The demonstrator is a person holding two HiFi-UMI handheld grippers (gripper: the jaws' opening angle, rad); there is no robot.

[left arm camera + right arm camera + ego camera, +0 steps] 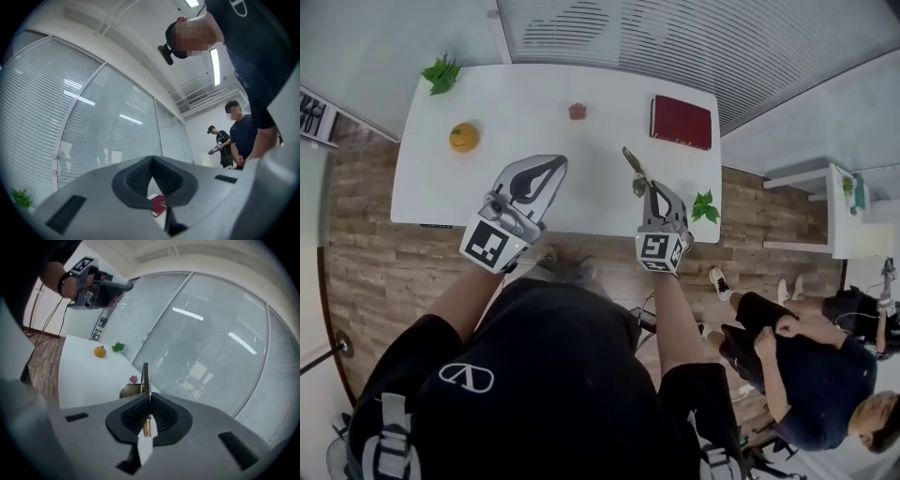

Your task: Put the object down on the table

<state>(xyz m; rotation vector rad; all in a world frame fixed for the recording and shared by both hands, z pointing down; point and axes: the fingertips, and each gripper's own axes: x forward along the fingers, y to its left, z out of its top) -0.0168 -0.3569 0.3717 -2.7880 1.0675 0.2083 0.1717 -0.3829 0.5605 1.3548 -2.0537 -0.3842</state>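
Note:
My right gripper (654, 189) is shut on a thin brass-coloured object (633, 169), which sticks out past the fingertips over the white table (534, 122) near its front edge. In the right gripper view the object (145, 373) stands upright as a narrow strip clamped between the pads of the right gripper (149, 403), with a wider brownish part beside it. My left gripper (555, 165) hangs over the front middle of the table, its jaws meeting at the tips with nothing in them. In its own view the left gripper (151, 161) points up at the window blinds.
On the table lie an orange fruit (463, 137), a green leaf sprig (442, 73), a small pink-red thing (577, 111), a dark red book (681, 121) and another green sprig (704, 206) at the right front corner. People (806, 366) sit to the right on the wooden floor.

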